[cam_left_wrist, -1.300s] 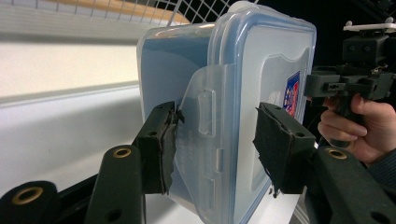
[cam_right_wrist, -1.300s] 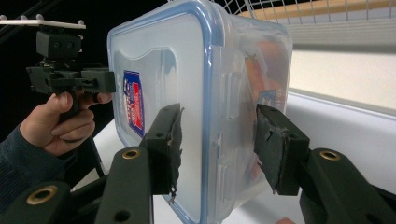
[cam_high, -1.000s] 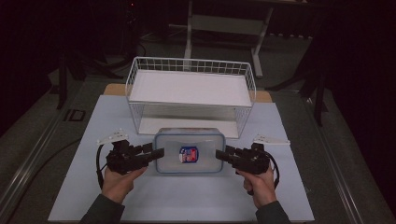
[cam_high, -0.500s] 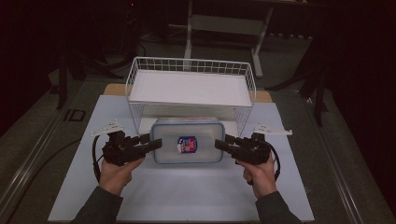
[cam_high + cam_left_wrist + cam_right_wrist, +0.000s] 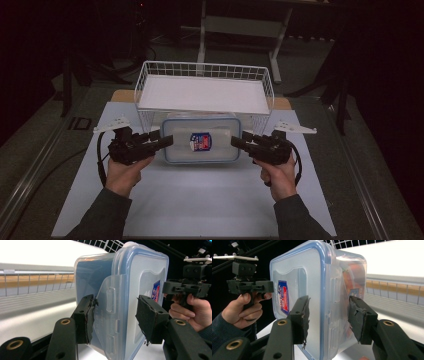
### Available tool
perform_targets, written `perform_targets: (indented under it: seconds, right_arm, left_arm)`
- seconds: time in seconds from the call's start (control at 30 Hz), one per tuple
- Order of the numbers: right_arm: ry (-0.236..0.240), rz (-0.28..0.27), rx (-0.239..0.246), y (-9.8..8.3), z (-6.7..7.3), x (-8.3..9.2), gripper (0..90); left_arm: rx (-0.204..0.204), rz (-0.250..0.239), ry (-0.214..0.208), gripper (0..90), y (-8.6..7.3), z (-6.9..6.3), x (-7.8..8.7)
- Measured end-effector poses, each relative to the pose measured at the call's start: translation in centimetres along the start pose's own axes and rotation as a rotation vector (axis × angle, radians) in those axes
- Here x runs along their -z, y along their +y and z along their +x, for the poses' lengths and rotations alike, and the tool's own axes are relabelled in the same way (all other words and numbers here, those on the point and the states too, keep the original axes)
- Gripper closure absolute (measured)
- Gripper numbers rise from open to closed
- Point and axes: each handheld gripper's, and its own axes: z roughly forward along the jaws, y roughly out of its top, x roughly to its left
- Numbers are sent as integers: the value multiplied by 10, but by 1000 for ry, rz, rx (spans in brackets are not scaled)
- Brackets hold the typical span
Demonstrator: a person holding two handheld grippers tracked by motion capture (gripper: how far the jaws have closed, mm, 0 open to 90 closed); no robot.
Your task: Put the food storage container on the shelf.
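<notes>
Lidded food container (image 5: 201,141) sits betw. both grippers, long axis across: left gripper (image 5: 166,142) clamps its left end, right gripper (image 5: 237,141) its right, just before wire basket's (image 5: 205,69) near edge.

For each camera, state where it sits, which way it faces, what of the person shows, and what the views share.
High view: above the person's side, facing forward and down on the table and wire basket; both forearms, left gripper, right gripper.
Left gripper view: rides the left gripper, looks along its jaws at the container's latch end; the other hand beyond.
Right gripper view: rides the right gripper, facing the opposite end; the other hand beyond.
Shared: the lidded container, gripped at both ends.
</notes>
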Motion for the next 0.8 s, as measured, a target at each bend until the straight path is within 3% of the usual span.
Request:
perform_targets:
  seconds: [0.8]
  right_arm:
    - [-12,-72,36,40,-11,-2,525]
  left_arm:
    - [-58,-52,-13,493,49,7,-14]
